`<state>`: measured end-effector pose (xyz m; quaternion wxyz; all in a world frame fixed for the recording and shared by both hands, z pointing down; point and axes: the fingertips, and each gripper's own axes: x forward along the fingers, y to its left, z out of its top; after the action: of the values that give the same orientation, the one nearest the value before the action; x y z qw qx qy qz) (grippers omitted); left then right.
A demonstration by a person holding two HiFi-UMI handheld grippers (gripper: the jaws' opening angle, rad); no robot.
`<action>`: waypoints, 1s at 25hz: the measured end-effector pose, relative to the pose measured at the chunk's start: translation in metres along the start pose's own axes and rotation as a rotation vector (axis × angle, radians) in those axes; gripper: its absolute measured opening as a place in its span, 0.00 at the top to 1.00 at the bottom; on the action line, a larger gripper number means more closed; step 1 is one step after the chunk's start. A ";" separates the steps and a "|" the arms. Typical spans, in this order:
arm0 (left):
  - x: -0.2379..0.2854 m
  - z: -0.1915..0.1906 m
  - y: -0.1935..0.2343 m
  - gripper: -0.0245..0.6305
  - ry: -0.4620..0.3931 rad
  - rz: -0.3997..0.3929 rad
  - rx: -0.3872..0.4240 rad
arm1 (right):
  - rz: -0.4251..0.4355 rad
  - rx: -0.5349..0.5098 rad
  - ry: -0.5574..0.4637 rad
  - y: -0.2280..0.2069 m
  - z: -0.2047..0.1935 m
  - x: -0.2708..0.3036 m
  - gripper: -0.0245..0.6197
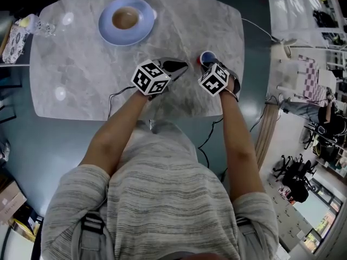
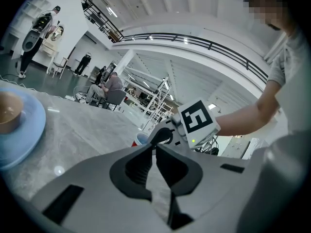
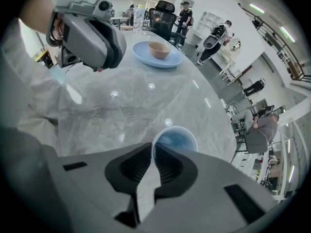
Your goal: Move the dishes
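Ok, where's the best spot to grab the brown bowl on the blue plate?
Probably its rim, from straight above: one jaw inside, one outside. The bowl stands upright and open in the middle of the plate, and its rounded sides give little to pinch from the side.

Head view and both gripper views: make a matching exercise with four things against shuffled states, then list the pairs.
Things:
1 brown bowl
2 blue cup
3 left tongs
4 blue plate

States:
A closed on nothing
B on the far part of the table, carrying a dish
C sits on the plate
D rim pinched by the right tongs

Pairs: 1-C, 2-D, 3-A, 4-B
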<state>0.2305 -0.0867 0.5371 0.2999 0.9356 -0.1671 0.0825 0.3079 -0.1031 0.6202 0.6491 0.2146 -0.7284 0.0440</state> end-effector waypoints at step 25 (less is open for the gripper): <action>-0.081 0.018 0.052 0.93 -0.066 0.115 -0.032 | -0.008 -0.115 -0.042 -0.024 0.104 -0.006 0.90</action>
<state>0.1370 -0.1158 0.5297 0.3038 0.9217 -0.2317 0.0663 0.2210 -0.1585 0.5929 0.6453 0.1806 -0.7422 -0.0051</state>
